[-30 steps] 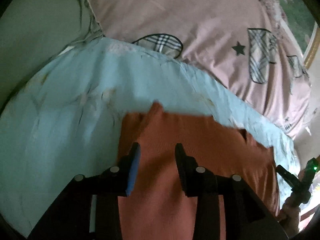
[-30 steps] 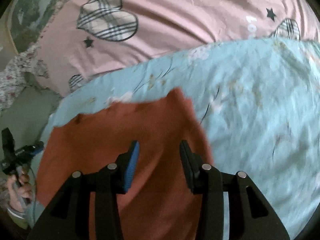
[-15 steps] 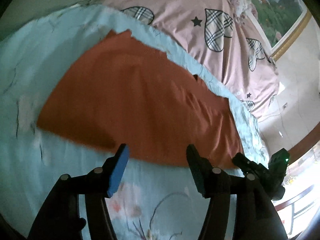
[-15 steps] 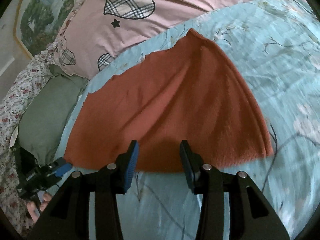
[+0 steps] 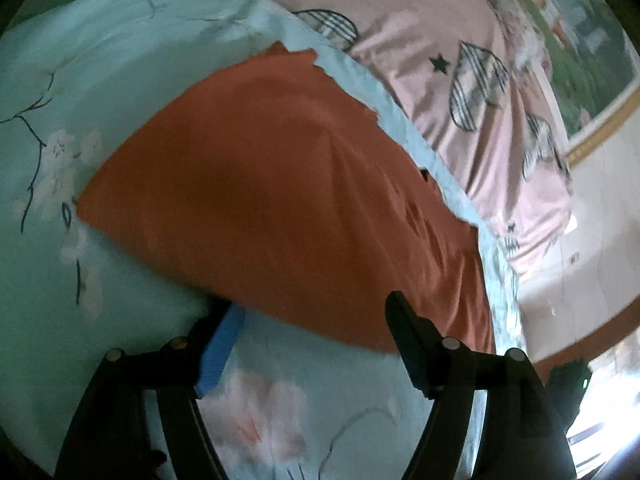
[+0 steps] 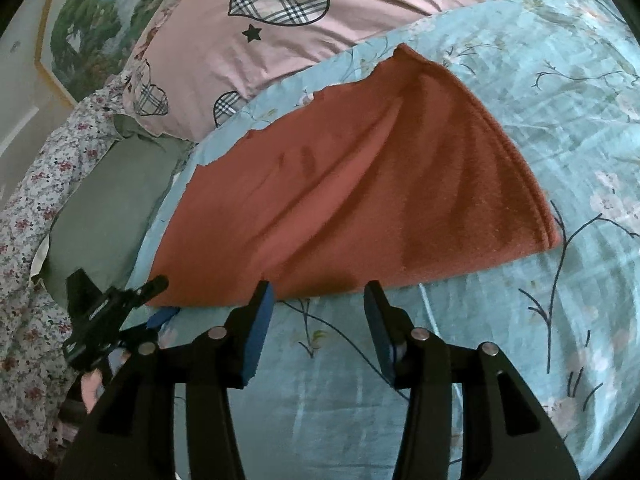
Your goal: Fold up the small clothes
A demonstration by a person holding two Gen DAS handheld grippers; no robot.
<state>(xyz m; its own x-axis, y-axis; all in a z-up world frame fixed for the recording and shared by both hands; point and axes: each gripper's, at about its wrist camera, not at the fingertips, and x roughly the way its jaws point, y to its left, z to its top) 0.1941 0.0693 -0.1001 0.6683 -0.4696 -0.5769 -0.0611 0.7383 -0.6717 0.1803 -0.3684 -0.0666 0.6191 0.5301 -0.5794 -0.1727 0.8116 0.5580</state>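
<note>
A rust-orange garment (image 5: 280, 200) (image 6: 360, 192) lies spread flat on the light blue flowered bedsheet (image 5: 100, 80) (image 6: 560, 320), with a few soft creases. My left gripper (image 5: 312, 312) stands open at the garment's near edge, its blue-padded finger (image 5: 220, 344) touching or just under the hem. In the right wrist view my right gripper (image 6: 318, 296) is open too, fingertips just short of the near edge, nothing between them. The left gripper also shows there at the garment's left corner (image 6: 116, 304), held by a hand (image 6: 90, 388).
A pink duvet with plaid hearts (image 5: 480, 80) (image 6: 280, 20) lies behind the sheet. A green pillow (image 6: 108, 200) and floral fabric (image 6: 28, 240) sit at the left. A framed picture (image 5: 580, 20) hangs on the wall.
Both grippers have drawn back from over the garment to its near edge. The left gripper has opened wider and moved closer to the hem in the last half second.
</note>
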